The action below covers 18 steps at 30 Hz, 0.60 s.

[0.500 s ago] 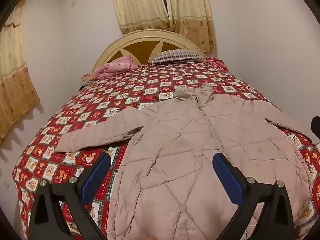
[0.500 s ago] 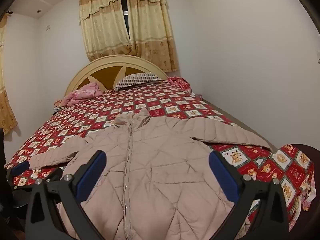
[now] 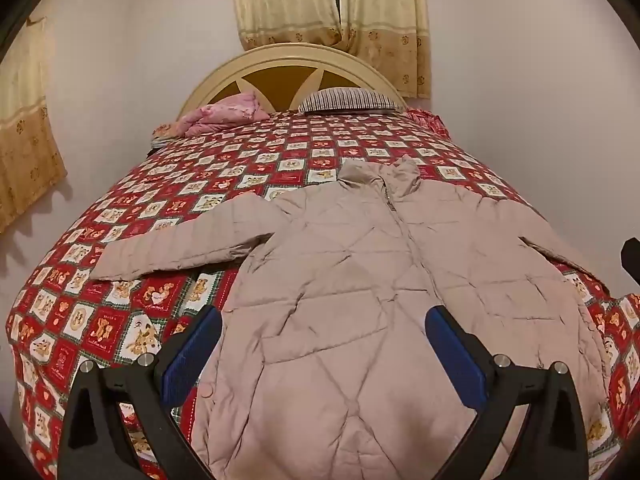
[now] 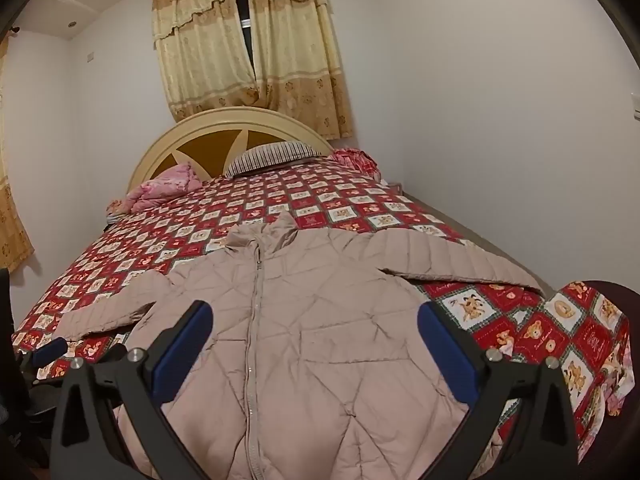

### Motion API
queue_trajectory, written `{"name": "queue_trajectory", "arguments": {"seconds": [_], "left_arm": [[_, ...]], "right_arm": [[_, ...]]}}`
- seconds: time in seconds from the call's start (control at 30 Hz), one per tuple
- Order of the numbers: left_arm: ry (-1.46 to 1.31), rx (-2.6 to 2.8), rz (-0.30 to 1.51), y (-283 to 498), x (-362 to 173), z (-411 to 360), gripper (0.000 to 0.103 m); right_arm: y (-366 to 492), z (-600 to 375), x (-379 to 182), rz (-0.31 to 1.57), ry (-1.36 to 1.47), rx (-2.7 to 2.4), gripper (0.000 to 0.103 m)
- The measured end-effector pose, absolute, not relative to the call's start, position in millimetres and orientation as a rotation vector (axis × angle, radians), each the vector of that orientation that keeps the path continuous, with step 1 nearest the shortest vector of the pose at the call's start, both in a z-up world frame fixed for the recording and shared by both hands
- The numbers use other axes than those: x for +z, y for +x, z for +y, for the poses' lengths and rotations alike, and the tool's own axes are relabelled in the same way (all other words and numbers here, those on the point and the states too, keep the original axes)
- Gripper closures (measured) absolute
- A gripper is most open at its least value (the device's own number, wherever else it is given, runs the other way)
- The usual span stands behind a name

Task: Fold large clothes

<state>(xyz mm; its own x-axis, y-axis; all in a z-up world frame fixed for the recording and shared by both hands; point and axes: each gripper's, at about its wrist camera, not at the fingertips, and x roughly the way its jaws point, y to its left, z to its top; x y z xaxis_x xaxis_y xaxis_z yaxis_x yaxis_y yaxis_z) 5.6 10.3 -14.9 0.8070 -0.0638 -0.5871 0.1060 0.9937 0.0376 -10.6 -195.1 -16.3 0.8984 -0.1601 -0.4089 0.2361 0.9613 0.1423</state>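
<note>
On bed (image 3: 168,216): jacket (image 3: 360,280) flat, zipped, front up, sleeves spread. Since half a second ago, left gripper (image 3: 322,354) tipped slightly down, nearer hem; right gripper (image 4: 314,344) barely shifted. Both gaping, empty, above cloth. No fold begun; sleeve grab likely next.

Jacket (image 3: 360,280) hem cut off by bottom edge; right cuff hidden past bed (image 4: 280,200) edge.

left gripper (image 3: 323,354): black angular frame, two arms splaying forward
left gripper pads (image 3: 192,356): blue, ribbed, on the fingers' inner faces
right gripper (image 4: 315,350): same black frame, blue pads
screws (image 4: 135,354): round silver heads, two on each finger's base
</note>
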Motion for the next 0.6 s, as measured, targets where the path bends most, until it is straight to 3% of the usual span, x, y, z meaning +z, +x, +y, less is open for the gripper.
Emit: {"name": "queue_trajectory", "arguments": {"seconds": [0.6], "left_arm": [[0.079,-0.076,0.628,6.8,-13.6,9.0,0.001]], "right_arm": [[-8.2,-193.2,-20.7,0.418,0.194,-0.206,0.0]]}}
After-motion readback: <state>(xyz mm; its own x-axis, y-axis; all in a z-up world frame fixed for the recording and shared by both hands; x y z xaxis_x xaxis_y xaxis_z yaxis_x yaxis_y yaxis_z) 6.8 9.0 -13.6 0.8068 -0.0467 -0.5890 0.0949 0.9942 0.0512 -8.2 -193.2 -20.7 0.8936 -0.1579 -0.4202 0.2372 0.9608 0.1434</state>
